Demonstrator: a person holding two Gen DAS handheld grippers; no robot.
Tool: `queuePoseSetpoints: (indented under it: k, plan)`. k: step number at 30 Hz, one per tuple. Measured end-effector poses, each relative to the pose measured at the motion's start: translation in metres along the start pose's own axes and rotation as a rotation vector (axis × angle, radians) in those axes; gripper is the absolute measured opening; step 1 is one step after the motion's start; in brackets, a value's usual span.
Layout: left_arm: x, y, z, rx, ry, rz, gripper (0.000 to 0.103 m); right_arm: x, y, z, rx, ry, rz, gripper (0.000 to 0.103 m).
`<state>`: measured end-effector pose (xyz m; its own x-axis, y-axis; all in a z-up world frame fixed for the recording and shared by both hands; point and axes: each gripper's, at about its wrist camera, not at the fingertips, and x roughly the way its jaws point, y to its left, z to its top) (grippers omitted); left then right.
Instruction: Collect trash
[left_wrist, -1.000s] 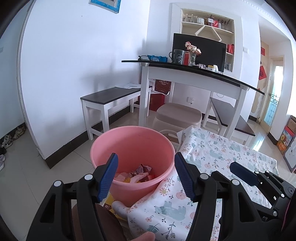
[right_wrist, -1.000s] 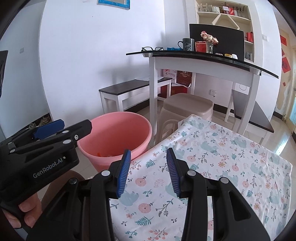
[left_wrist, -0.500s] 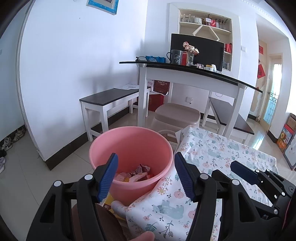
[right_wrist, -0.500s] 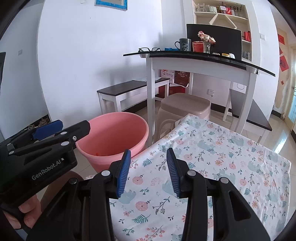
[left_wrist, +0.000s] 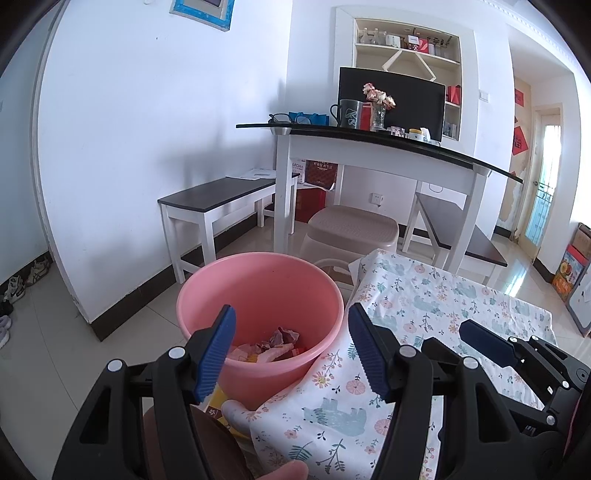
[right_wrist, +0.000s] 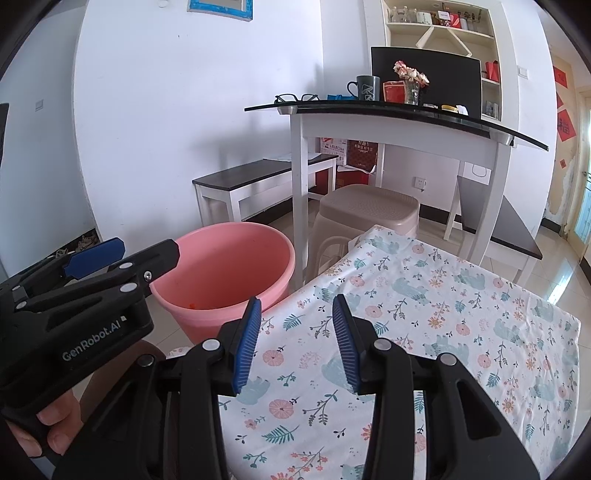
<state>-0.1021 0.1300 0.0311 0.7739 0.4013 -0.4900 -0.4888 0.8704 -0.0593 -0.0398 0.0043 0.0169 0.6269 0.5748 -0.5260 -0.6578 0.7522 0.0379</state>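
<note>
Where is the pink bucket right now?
In both views the pink bucket stands on the floor at the left edge of the floral tablecloth, in front of the beige stool.

A beige stool (left_wrist: 354, 230) stands under a white table (left_wrist: 376, 147), beside a dark bench (left_wrist: 221, 195).

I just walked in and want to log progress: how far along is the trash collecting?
Done: crumpled wrappers lie in the pink bucket. In hand: nothing; the left gripper and right gripper are open. Left: no trash shows on the floral cloth.
</note>
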Motion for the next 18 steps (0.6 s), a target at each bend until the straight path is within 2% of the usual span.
queuePoseSetpoints:
  k: [18]
  plan:
    - [0.0003, -0.0021, -0.0004, 0.003, -0.001, -0.001, 0.062, 0.0014, -0.0059, -0.0012, 0.008, 0.000, -0.005, 0.041]
